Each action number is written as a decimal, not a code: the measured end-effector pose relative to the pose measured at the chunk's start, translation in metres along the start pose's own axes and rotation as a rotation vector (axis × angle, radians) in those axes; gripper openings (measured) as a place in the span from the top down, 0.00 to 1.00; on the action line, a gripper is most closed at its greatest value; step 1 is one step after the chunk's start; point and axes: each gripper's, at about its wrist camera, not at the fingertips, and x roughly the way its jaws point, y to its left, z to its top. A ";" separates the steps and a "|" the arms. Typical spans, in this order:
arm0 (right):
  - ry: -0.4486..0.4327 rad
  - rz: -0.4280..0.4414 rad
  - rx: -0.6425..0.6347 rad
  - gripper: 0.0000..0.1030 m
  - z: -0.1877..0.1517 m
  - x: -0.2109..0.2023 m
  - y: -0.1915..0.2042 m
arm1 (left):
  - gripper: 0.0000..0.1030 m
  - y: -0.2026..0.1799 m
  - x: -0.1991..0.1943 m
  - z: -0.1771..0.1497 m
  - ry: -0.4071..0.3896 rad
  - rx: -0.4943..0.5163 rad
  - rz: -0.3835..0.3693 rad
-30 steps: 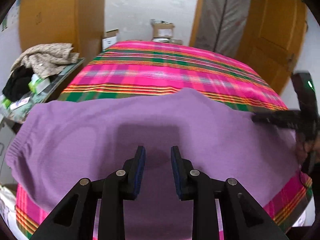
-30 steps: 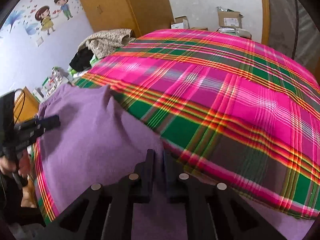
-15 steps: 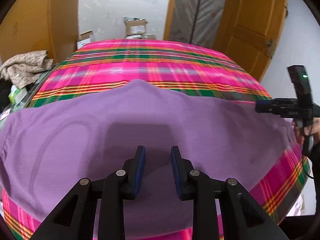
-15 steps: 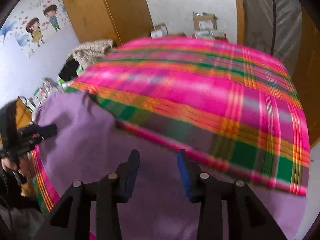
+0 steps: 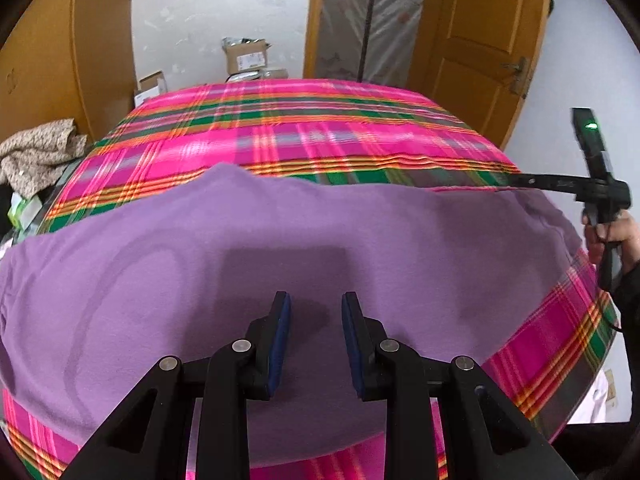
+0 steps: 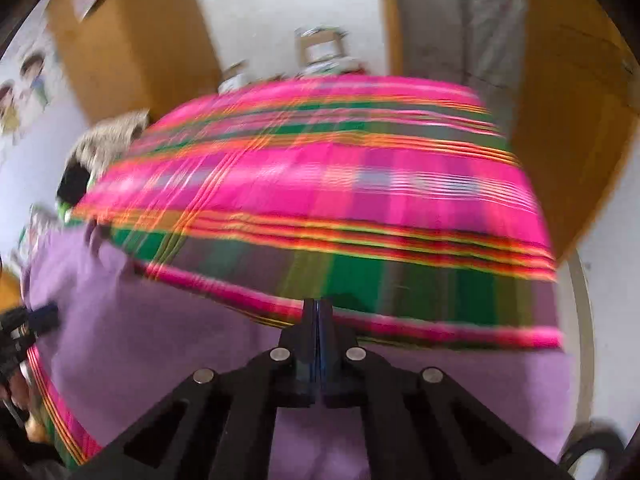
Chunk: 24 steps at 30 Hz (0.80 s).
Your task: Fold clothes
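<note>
A purple garment point(image 5: 280, 240) lies spread flat across the near part of a bed with a pink, green and orange plaid cover point(image 5: 320, 136). My left gripper point(image 5: 316, 300) hovers over the garment's middle, open, with a gap between its blue pads and nothing in it. In the left wrist view my right gripper point(image 5: 516, 179) reaches in from the right, its tips at the garment's far right edge, held by a hand point(image 5: 608, 232). In the blurred right wrist view my right gripper point(image 6: 318, 308) is shut, pads together over the border of the garment point(image 6: 140, 320) and the cover point(image 6: 320, 176). Whether cloth is pinched cannot be told.
A heap of clothes point(image 5: 36, 152) sits left of the bed. Cardboard boxes point(image 5: 246, 56) stand against the far wall. Wooden wardrobe panels point(image 5: 60, 60) rise at the left and a wooden door point(image 5: 480, 40) at the right.
My right gripper's jaws spread wide half a second ago and are now shut, and it has swept right along the garment's edge. My left gripper slid sideways over the garment, jaws unchanged.
</note>
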 end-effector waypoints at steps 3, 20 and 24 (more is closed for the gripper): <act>-0.084 0.012 -0.001 0.94 -0.023 -0.042 0.000 | 0.74 -0.012 0.001 0.002 -0.005 0.021 -0.035; -0.115 -0.058 -0.009 0.87 -0.089 -0.071 0.042 | 0.74 -0.035 0.010 -0.002 -0.014 0.089 0.069; -0.070 -0.028 -0.038 0.87 -0.088 -0.047 0.064 | 0.74 -0.009 0.008 -0.006 -0.014 0.036 0.149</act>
